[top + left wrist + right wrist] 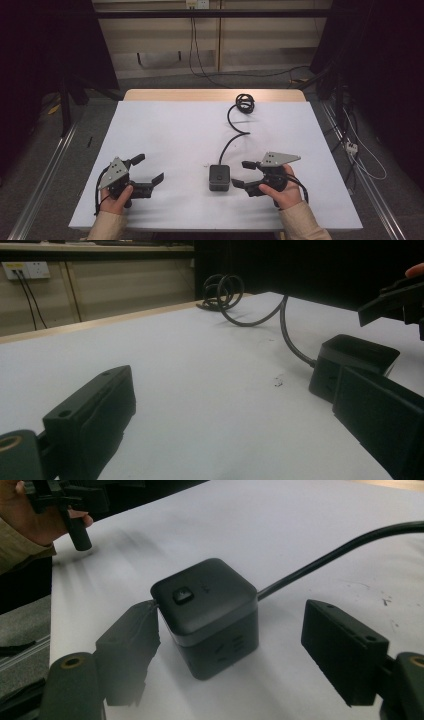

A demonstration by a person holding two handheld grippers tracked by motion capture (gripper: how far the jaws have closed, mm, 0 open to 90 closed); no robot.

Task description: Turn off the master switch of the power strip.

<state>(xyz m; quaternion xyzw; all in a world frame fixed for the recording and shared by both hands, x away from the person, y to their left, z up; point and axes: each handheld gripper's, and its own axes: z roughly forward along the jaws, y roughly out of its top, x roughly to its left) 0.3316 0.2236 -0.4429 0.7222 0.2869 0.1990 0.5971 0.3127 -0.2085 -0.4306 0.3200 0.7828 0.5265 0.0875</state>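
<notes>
Both my grippers spread wide at the near edge, nothing held.
My left gripper (pixel 146 170) sits near the table's (pixel 165 130) near-left corner; my right gripper (pixel 245 173) is just beside the black power cube (pixel 219 177), one jaw about touching it. The cube's cord (pixel 235 127) runs to a coil at the far edge.

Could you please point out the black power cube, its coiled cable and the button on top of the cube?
Power cube (pixel 220 645): right gripper view, front side face.
Coiled cable (pixel 245 103): high view, the coil.
Button (pixel 182 595): right gripper view, its centre.
</notes>
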